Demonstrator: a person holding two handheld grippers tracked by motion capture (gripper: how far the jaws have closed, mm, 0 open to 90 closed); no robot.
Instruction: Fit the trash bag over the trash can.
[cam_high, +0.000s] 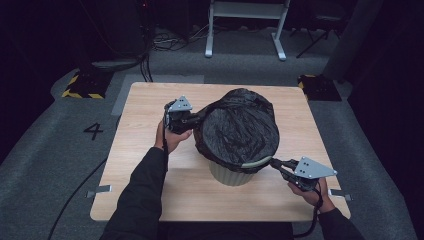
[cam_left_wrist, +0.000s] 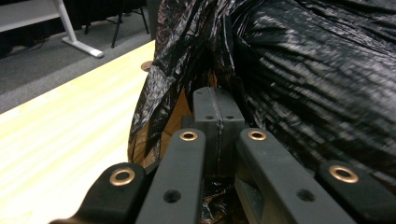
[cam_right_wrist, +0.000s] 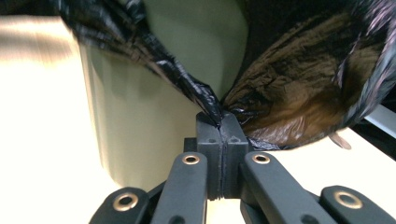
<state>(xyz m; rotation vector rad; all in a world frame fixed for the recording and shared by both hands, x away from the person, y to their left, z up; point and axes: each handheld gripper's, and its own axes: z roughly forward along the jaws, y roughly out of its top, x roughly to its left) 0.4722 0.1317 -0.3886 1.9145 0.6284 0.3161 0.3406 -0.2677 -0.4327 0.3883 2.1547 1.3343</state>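
A pale green ribbed bin (cam_high: 231, 175) stands in the middle of the wooden table (cam_high: 150, 150), and a black plastic bag (cam_high: 240, 125) is draped over its top. My left gripper (cam_high: 192, 119) is at the bag's left side, shut on the bag's edge (cam_left_wrist: 205, 70), its pads (cam_left_wrist: 219, 116) pressed together on the film. My right gripper (cam_high: 274, 162) is at the bin's front right, shut on the bag's lower edge (cam_right_wrist: 196, 88). The bin's wall (cam_right_wrist: 140, 130) rises right behind its pads (cam_right_wrist: 222, 133). The bag hides the bin's opening.
The table's front edge is near both forearms. Beyond the table, a white desk frame (cam_high: 245, 27) stands on the grey carpet. Yellow-and-black floor blocks (cam_high: 82, 85) lie at the far left and far right. Cables trail on the floor at the left.
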